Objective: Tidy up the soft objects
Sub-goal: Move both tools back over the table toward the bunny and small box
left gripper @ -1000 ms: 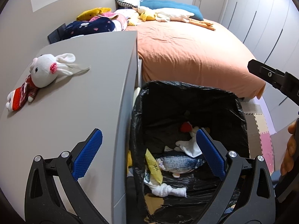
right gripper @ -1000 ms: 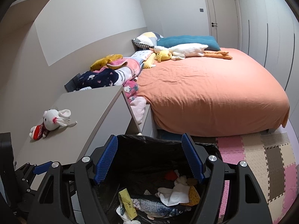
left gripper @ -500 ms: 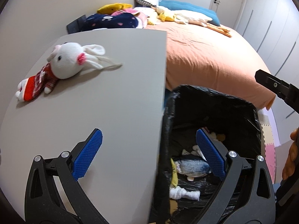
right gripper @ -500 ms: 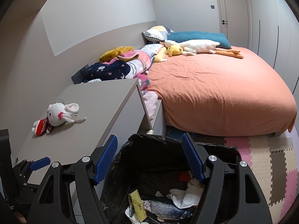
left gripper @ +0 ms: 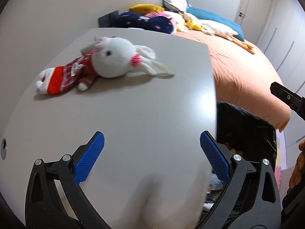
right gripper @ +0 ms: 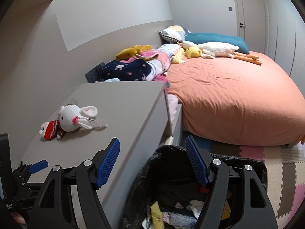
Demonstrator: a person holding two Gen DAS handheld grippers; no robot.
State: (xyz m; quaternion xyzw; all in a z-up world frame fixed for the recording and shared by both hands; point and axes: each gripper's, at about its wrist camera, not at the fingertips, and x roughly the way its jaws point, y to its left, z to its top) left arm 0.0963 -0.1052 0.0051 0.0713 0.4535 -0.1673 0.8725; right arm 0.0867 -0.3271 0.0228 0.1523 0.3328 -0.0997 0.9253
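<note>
Several soft items are lying in the bin [right gripper: 261, 168], while the rabbit [left gripper: 112, 60] is lying ungathered on the desk [left gripper: 143, 114], being faced by the empty, spread left gripper [left gripper: 151, 150]; the right gripper [right gripper: 152, 158] is being held spread over the bin.

Grey two-tone walls [right gripper: 95, 28]. Grey cabinet [right gripper: 118, 103] stood near left; bed with orange cover [right gripper: 238, 95] right of it. Pale door [right gripper: 249, 13] far right. Pastel foam-tile floor [right gripper: 282, 171] near right.

A plush rabbit [left gripper: 106, 64] lies on its side on the grey cabinet top [left gripper: 144, 114].
</note>
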